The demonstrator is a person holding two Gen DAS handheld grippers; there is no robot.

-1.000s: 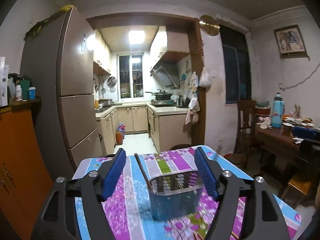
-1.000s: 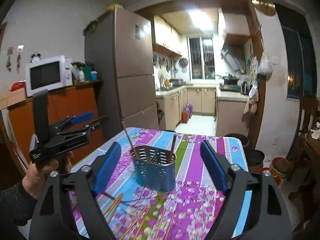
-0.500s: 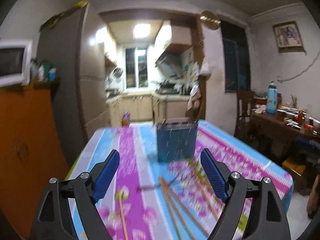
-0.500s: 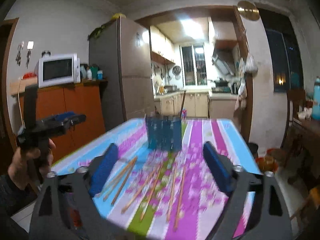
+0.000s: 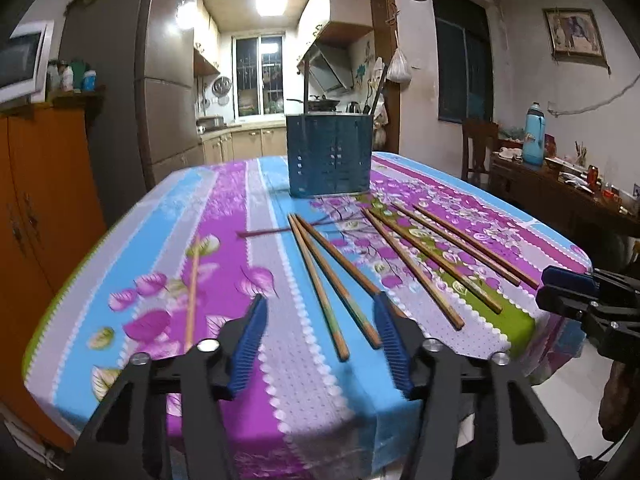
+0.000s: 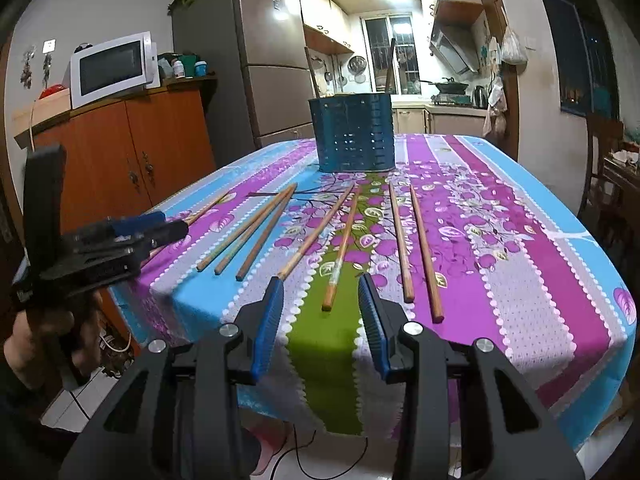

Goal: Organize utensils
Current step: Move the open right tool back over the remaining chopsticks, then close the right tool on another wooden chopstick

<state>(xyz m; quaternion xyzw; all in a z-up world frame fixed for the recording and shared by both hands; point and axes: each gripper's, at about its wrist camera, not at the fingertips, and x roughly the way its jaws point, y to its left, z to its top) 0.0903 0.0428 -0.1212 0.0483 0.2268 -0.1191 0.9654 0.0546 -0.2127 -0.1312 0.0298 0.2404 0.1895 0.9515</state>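
At the near table edge, both grippers hang low w/ nothing between the jaws: left gripper (image 5: 320, 322) lined up on a chopstick pair (image 5: 332, 280), right gripper (image 6: 320, 304) on a single chopstick (image 6: 340, 248). Both have just been closing, probably pre-set narrow for thin sticks. Farther back, the blue holder (image 6: 352, 132) stands upright mid-table (image 6: 520, 240), a couple of sticks already in it, so the loose ones likely go there.

The blue holder (image 5: 330, 156) hides the lower ends of the sticks (image 5: 378, 88) standing inside it. The tabletop's (image 6: 520, 280) near edge lies behind the right claw (image 6: 320, 320). The lone chopstick (image 5: 193, 280) at left is blurred.
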